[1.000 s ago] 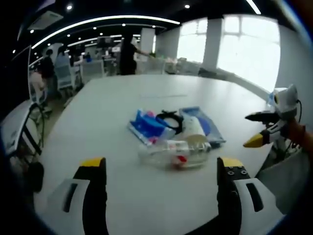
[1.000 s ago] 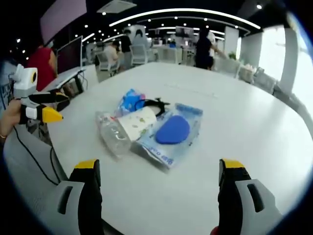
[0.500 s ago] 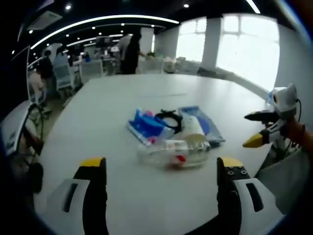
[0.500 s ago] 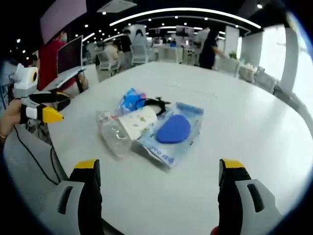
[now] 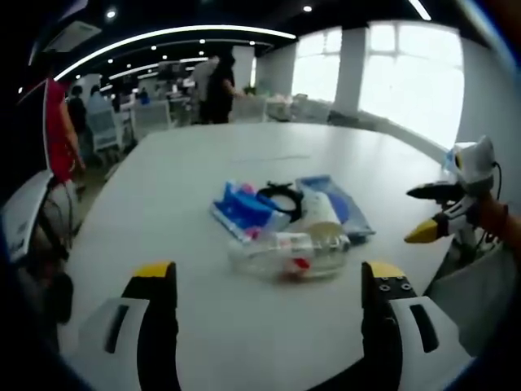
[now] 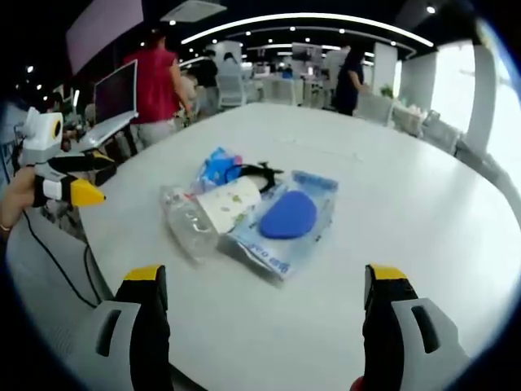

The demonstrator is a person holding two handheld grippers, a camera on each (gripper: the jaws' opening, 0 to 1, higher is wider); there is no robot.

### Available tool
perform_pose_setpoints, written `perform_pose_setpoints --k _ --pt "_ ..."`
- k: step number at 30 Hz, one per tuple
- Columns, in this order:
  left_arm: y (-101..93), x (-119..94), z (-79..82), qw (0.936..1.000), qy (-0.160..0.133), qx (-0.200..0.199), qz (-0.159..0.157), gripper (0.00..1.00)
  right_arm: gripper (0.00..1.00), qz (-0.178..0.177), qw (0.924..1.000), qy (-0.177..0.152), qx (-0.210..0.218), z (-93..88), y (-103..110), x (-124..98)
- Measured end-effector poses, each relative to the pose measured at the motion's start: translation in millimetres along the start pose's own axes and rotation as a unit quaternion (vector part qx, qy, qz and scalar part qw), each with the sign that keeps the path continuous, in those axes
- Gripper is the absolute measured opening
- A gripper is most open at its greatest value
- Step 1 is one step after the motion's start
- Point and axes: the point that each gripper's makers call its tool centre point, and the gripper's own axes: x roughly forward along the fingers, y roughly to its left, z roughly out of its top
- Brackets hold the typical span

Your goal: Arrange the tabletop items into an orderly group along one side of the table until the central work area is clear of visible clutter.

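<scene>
- The bench (image 6: 423, 204) — white and wide — carries the same heap as a second ago; nothing on it has shifted, so the tidying has not begun and the middle is still cluttered.
- The one change is behind it: a person in red (image 6: 159, 91) has walked in past the far edge; no bearing on the task.
- The left gripper (image 5: 269, 281) and the right gripper (image 6: 264, 285) stay put short of the heap, both with jaws spread wide and nothing between them.
- The heap, near the bench's middle: a clear pouch with a blue pad (image 6: 286, 216) is the largest; then a clear plastic bottle (image 5: 289, 251) lying on its side, a white paper cup (image 6: 230, 202), a blue packet (image 5: 242, 209), and a black cord (image 5: 283, 197) — all touching or overlapping.
- Printing shows on the pouch and the bottle's label; too blurred to read.
</scene>
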Motion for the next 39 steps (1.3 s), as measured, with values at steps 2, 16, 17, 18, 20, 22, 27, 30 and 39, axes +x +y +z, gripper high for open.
perform_pose_setpoints --k 2,16,17,18,20,22,27,30,39 --pt "0.3 -0.2 0.1 1.0 -0.001 0.0 0.001 0.91 0.99 0.001 1.0 0.0 0.0 -0.1 0.5 0.1" --pt "0.4 -0.4 0.3 1.0 0.0 0.001 -0.001 0.92 0.99 0.005 1.0 0.004 -0.003 -1.1 3.0 1.5" --pt "0.3 -0.4 0.3 1.0 0.0 0.002 -0.001 0.92 0.99 0.005 1.0 0.004 -0.004 -1.2 3.1 1.5" --pt "0.2 -0.3 0.3 1.0 0.0 0.001 -0.002 0.92 0.99 0.005 1.0 0.005 -0.005 -1.4 3.3 1.7" --pt "0.2 -0.2 0.1 1.0 0.001 0.001 -0.002 0.92 0.99 0.006 1.0 0.006 -0.005 -1.5 3.4 1.8" --pt "0.3 -0.2 0.2 1.0 0.001 0.002 -0.002 0.92 0.99 0.006 1.0 0.005 -0.004 -1.3 3.5 1.7" --pt "0.3 0.3 -0.4 1.0 0.003 0.003 -0.003 0.92 0.99 0.008 0.9999 0.006 -0.006 -1.3 4.5 1.8" --pt "-0.6 0.7 -1.0 1.0 0.004 0.004 -0.005 0.92 0.99 0.009 0.9999 0.006 -0.006 -1.4 5.1 2.2" --pt "-0.4 0.9 -2.9 0.9999 0.009 0.006 -0.004 0.92 0.99 0.013 0.9998 0.012 -0.013 -3.7 7.3 3.2"
